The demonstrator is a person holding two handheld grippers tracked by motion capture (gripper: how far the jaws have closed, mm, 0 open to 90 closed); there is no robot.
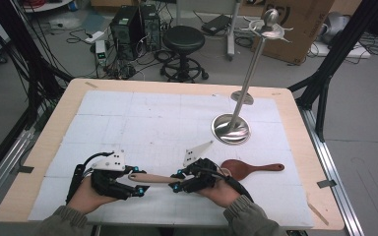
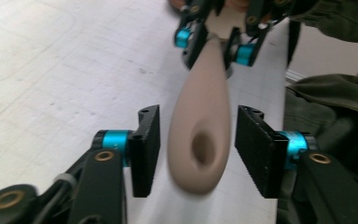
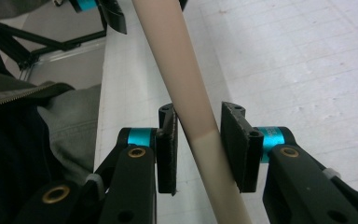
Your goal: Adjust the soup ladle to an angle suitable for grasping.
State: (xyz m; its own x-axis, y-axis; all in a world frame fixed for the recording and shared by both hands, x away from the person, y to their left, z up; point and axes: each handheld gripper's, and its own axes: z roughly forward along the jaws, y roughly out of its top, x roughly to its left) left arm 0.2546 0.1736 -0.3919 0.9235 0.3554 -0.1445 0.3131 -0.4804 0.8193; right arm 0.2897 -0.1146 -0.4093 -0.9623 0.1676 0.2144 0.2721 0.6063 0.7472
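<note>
Spatula (image 1: 152,178) — pale wood, held level just above the mat (image 1: 142,118) between both grippers. Right gripper (image 3: 196,147) clamps its handle. Left gripper (image 2: 196,149) jaws apart, the holed handle end between them, untouched. Dark spoon (image 1: 248,168) lies right of the hands — metal stand (image 1: 232,129) behind.

Looks like a robotics or recording lab, not a home. Black framing struts (image 1: 342,46) at both sides of a wooden bench (image 1: 300,147) covered with a white gridded mat (image 1: 142,123). Computer towers (image 1: 134,29) on the grey floor at the far side, among loose cables (image 1: 81,37) and a power strip (image 1: 94,36). A black stool (image 1: 183,42) beside them, a cardboard box (image 1: 302,24) far right.
</note>
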